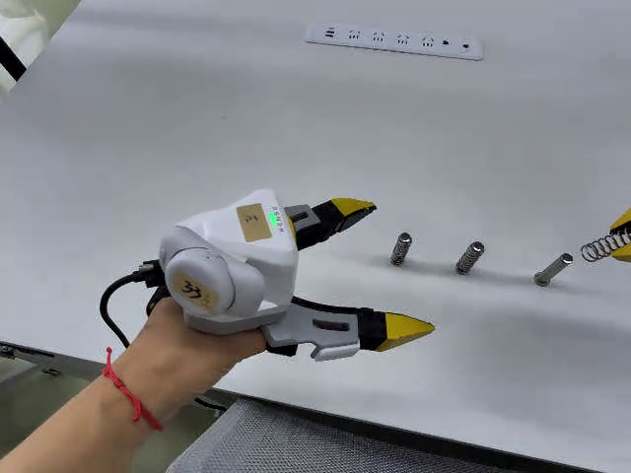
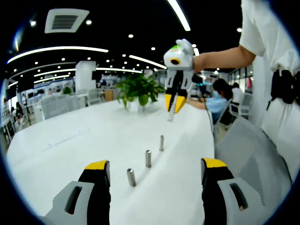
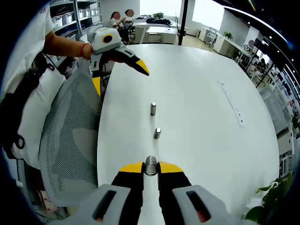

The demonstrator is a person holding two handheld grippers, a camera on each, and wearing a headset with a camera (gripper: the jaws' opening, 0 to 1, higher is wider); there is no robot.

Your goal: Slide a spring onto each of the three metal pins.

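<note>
- Left gripper (image 1: 399, 266), in the head view, hangs over the table (image 1: 197, 128) with its jaws spread wide and nothing between them. Three pins (image 1: 470, 257) stand in a row beyond it. The two nearer ones look ribbed with coils and the far one looks smooth. At the right edge, the right gripper (image 1: 624, 236) pinches a spring (image 1: 599, 247) close to the far pin. A power strip (image 1: 394, 39) lies further back.
- From the left gripper view, the pins (image 2: 148, 158) stand upright between its parted jaws. The right gripper (image 2: 174, 104) hovers above the farthest pin, with the spring (image 2: 171, 115) dangling from its tips.
- From the right gripper view, its jaws are clamped on the spring (image 3: 150, 164). Two pins (image 3: 157, 133) line up beyond it, and the left gripper (image 3: 121, 79) gapes near a mesh chair (image 3: 70, 140).
</note>
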